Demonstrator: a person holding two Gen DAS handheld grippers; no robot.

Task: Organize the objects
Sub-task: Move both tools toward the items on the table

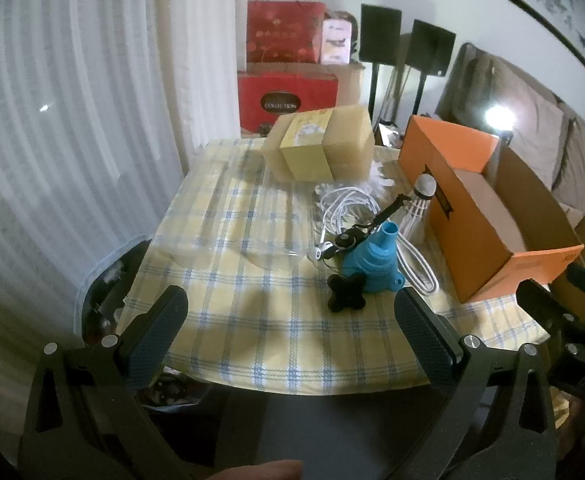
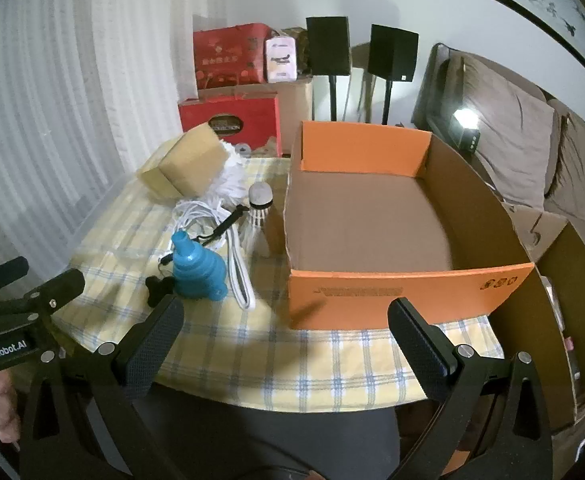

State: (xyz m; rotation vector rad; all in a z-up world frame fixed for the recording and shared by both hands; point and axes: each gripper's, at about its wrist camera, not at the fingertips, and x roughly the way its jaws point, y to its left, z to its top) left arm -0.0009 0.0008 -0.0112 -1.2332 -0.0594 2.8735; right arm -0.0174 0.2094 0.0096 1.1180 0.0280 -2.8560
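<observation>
Meanwhile both tongs — left tongs [image 1: 292, 316] and right tongs [image 2: 286, 322] — hang spread wide and empty above the checked surface [image 1: 228, 240], blue funnel [image 1: 372, 264] beside the orange box [image 2: 408, 292].

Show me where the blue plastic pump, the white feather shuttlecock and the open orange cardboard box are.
Blue plastic pump [image 1: 372, 266], left wrist view, on its ribbed body.
White feather shuttlecock [image 2: 258, 216], right wrist view, on its feathers.
Open orange cardboard box [image 2: 392, 294], right wrist view, on its front wall.

The bench [image 1: 252, 240]'s left half lies bare, open to approach. Along its right edge the orange cardboard box [image 2: 372, 296] stands open-topped; a blue pump [image 2: 198, 276], white cable [image 1: 348, 204] and shuttlecock [image 2: 258, 216] crowd just beside it.
</observation>
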